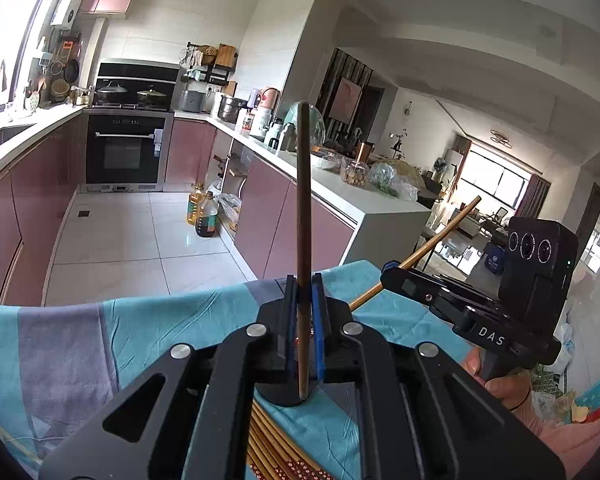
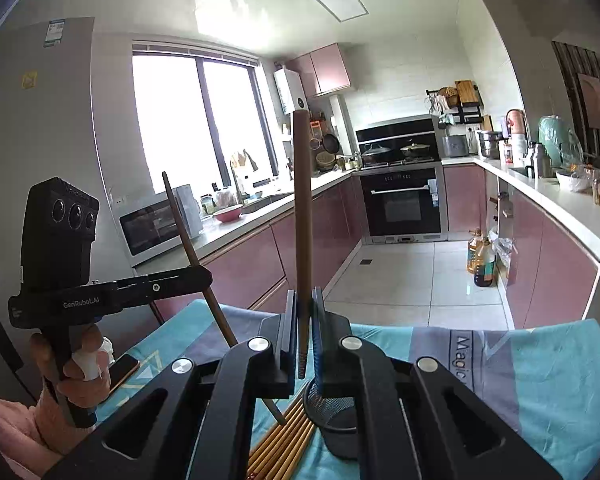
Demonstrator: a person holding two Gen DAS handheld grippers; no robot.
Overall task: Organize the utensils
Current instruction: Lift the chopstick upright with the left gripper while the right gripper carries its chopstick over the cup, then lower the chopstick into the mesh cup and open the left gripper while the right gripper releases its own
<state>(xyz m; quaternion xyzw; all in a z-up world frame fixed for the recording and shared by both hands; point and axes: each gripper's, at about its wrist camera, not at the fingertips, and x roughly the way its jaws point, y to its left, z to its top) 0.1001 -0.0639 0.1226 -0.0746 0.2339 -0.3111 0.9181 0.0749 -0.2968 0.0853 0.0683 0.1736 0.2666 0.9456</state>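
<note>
Chopsticks look light, stiff and slippery: left gripper (image 1: 303, 312) and right gripper (image 2: 303, 322) each clamp one chopstick (image 1: 303, 184) low, fingers together.

— What's by the far wall?
— A black oven (image 1: 125, 151), two lidded pans on the hob (image 1: 132, 94).
— And the floor?
— Two oil bottles (image 1: 201, 210) beside pink cabinets (image 1: 296, 216). A microwave (image 2: 152, 226) under the window (image 2: 198, 120).

Bright daylight from blown-out kitchen window (image 2: 196, 120); ceiling glare; strong fisheye bending, dark vignetted corners; focus sharp.
</note>
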